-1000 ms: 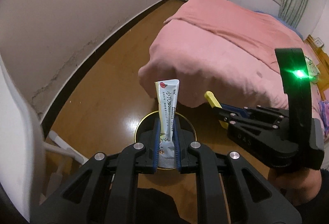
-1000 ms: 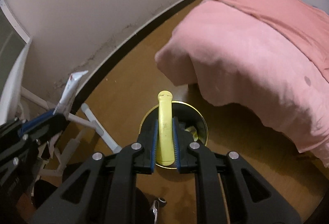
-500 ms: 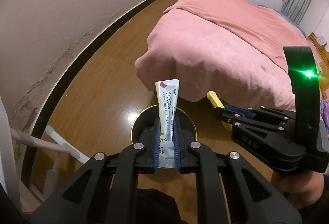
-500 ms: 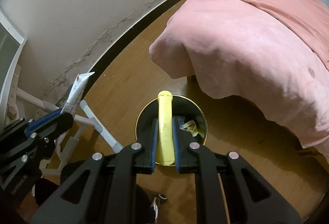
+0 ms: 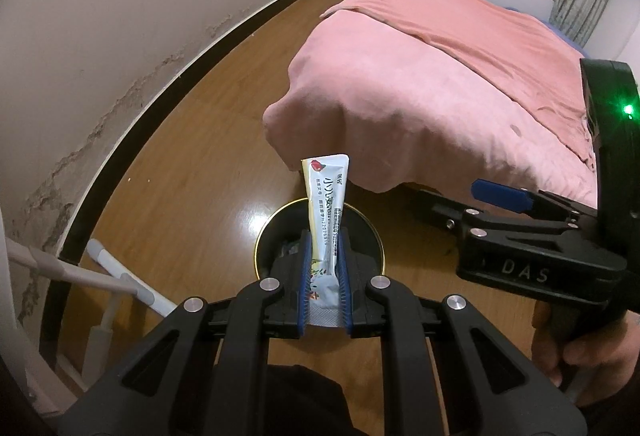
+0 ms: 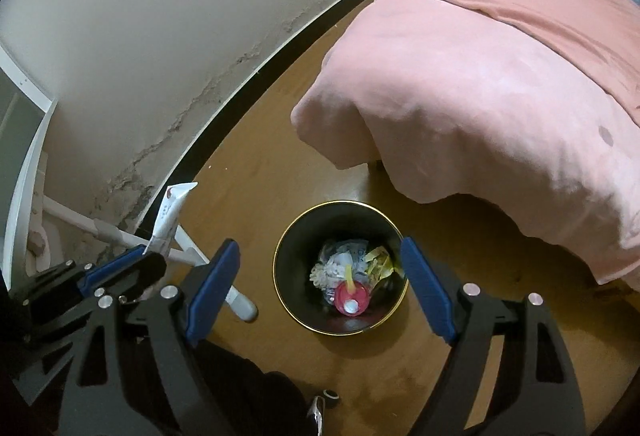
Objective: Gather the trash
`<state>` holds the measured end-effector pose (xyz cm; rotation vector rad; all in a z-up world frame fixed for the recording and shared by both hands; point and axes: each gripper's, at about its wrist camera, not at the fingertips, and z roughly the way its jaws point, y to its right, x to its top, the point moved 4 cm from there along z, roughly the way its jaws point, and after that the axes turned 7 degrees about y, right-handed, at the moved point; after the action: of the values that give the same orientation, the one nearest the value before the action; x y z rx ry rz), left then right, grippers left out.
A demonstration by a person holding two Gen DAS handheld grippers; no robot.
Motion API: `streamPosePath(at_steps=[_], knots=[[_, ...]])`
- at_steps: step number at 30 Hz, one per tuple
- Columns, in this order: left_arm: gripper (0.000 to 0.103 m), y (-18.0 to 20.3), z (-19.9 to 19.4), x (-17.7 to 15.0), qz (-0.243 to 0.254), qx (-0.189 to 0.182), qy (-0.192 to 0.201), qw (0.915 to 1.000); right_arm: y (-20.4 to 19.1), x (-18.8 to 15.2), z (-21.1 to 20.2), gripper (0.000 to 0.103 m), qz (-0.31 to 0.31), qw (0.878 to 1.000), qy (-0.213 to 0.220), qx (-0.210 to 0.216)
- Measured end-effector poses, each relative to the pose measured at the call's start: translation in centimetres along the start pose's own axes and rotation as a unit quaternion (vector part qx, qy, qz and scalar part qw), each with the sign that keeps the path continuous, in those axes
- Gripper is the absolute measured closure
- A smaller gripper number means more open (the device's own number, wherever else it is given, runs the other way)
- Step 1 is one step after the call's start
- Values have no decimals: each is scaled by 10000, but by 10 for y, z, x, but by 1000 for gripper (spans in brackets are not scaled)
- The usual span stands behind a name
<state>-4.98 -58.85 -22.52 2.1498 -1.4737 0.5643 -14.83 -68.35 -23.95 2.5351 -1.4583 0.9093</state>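
Note:
My left gripper [image 5: 325,256] is shut on a white sachet packet [image 5: 325,212], held upright above a black bin with a gold rim [image 5: 262,248]. My right gripper [image 6: 320,276] is open and empty, right over the same bin [image 6: 292,256]. Inside the bin lie crumpled wrappers [image 6: 348,256] and a red-capped item with a thin yellow piece [image 6: 351,296]. The left gripper with the sachet [image 6: 170,212] shows at the left of the right wrist view. The right gripper [image 5: 500,204] shows at the right of the left wrist view.
A bed under a pink blanket [image 5: 440,76] overhangs just beyond the bin [image 6: 500,96]. A wall with a dark skirting board [image 5: 160,108] runs along the left. A white tube-frame rack [image 6: 120,236] stands on the wooden floor left of the bin.
My right gripper has opened and the yellow item it held has dropped into the bin. My left gripper still holds the sachet and both have drifted a little.

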Motion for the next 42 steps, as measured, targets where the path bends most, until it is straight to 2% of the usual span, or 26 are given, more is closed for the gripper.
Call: streamPosePath(at_steps=[7, 9, 11, 12, 13, 19, 22, 23, 25, 29, 31, 33, 36, 40, 42], knots=[[91, 8, 7, 3, 8, -43, -21, 10000, 13, 8, -10, 23, 261, 9993, 241, -146], [90, 14, 6, 5, 144, -71, 44, 9999, 19, 12, -16, 23, 381, 9983, 388, -221], [72, 20, 6, 8, 302, -7, 111, 9995, 24, 14, -19, 23, 483, 9974, 473, -259], [49, 22, 5, 9, 336, -8, 126, 9994, 26, 15, -20, 23, 510, 9971, 492, -275], [40, 23, 4, 10, 346, 12, 177, 9992, 27, 16, -20, 23, 526, 9969, 506, -294], [39, 20, -3, 10, 299, 17, 211, 9993, 25, 15, -19, 23, 449, 9976, 458, -269], [31, 14, -17, 10, 308, 119, 306, 9990, 19, 14, -20, 19, 269, 9980, 468, -340], [29, 12, -26, 11, 347, 222, 417, 9983, 16, 13, -21, 16, 200, 9979, 490, -377], [18, 6, -51, 14, 381, 306, 647, 9967, 9, 14, -27, 13, 34, 9976, 542, -420], [8, -19, -115, 12, 253, 582, 1106, 9918, -27, 20, -51, 7, -379, 9959, 792, -229], [7, -43, -159, 4, 173, 923, 1431, 9852, -62, 23, -71, 7, -829, 9905, 1077, -197], [7, -70, -194, -7, 14, 1257, 1580, 9794, -95, 26, -86, 7, -1165, 9849, 1284, -44], [6, -114, -241, -28, -392, 1880, 1740, 9658, -165, 25, -109, 7, -1705, 9739, 1397, 540], [7, -187, -308, -78, -1349, 2683, 1827, 9362, -264, 12, -138, 7, -2322, 9489, 1596, 1419], [7, -221, -345, -112, -1808, 3123, 1821, 9147, -311, -2, -149, 7, -2603, 9336, 1604, 1867]])
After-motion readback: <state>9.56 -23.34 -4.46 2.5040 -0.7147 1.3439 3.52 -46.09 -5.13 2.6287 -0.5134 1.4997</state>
